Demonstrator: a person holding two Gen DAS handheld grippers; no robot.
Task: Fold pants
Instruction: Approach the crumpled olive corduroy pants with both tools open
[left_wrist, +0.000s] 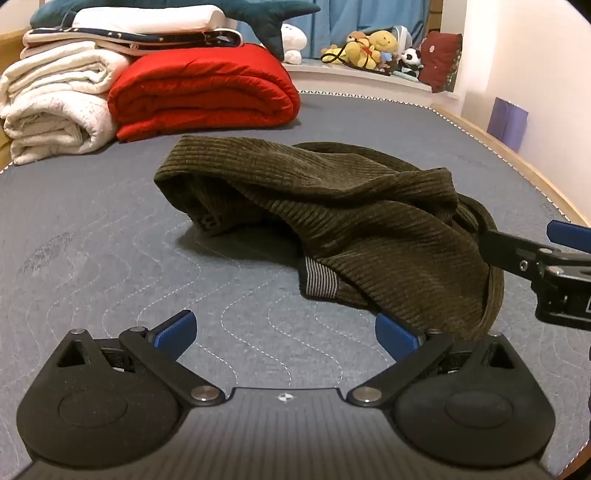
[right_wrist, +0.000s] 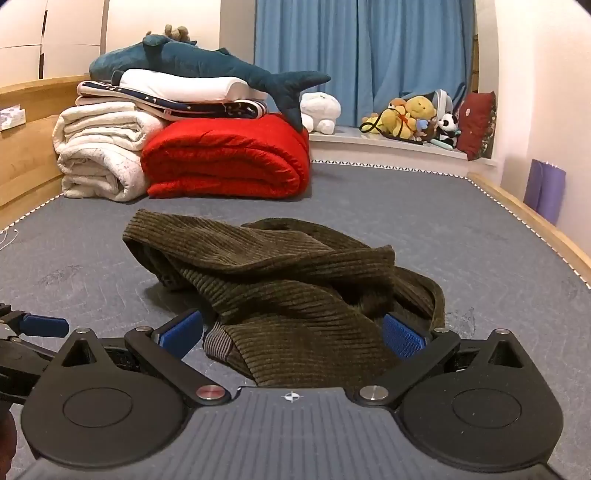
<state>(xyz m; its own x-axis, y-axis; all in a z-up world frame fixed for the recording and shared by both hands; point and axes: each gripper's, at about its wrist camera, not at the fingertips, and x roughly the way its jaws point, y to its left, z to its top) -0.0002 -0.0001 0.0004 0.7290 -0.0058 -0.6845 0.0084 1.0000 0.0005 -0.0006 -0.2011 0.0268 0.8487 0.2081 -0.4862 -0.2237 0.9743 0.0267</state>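
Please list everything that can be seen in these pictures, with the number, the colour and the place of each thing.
pants: one, dark olive corduroy, crumpled in a heap mid-mattress
mattress: one, grey-blue quilted, under everything
red quilt: one, red, folded, far end of mattress
white blankets: one stack, white, left of red quilt
shark plush: one, dark teal, on top of the bedding stack
stuffed toys: a group, mostly yellow, plus a panda, on the window ledge
curtain: blue, behind the ledge
purple bag: one, against the right wall
left hand-held gripper: one, black with blue pads, open, on bare mattress before the pants
right hand-held gripper: one, same colours, open, pants edge between its fingers
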